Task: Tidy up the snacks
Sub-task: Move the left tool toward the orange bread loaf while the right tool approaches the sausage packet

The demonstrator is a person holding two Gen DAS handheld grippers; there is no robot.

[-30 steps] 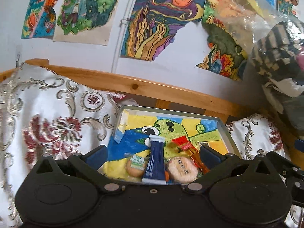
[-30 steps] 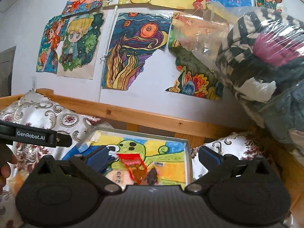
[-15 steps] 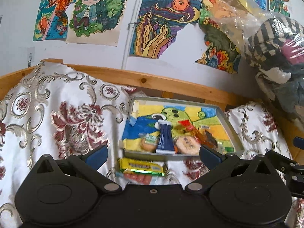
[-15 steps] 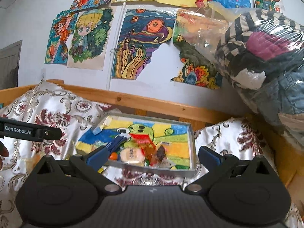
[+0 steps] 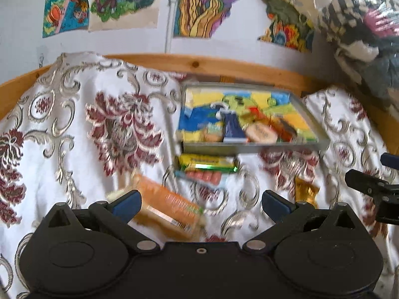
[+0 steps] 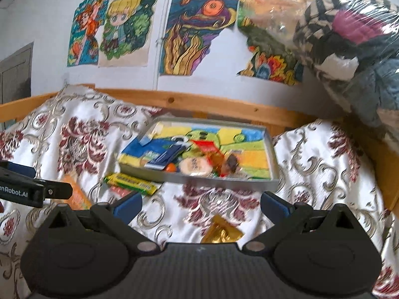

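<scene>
Pulled back from the tray (image 5: 249, 147) since a second ago, both tongs now farther off, with more cloth and loose snacks in sight.

Left gripper (image 5: 199, 203) spread wide and empty above an orange packet (image 5: 167, 209) lying between its fingers; right gripper (image 6: 200, 203) likewise spread and empty over a gold wrapper (image 6: 222, 231). Ahead of both, grey tray with a painted lining, holding a blue sachet (image 6: 165, 158), a round biscuit (image 6: 194, 165) and a red wrapper (image 6: 208, 148). Just before the tray's near wall, a yellow-green bar (image 5: 207, 163) beside a pack of pink sausages (image 5: 203, 175). Underneath, white cloth with maroon flowers (image 6: 82, 139); beyond, wooden rail (image 6: 199, 104), white wall with bright drawings (image 6: 197, 32), and a clear bag of clothes (image 6: 349, 32) at far right.
</scene>
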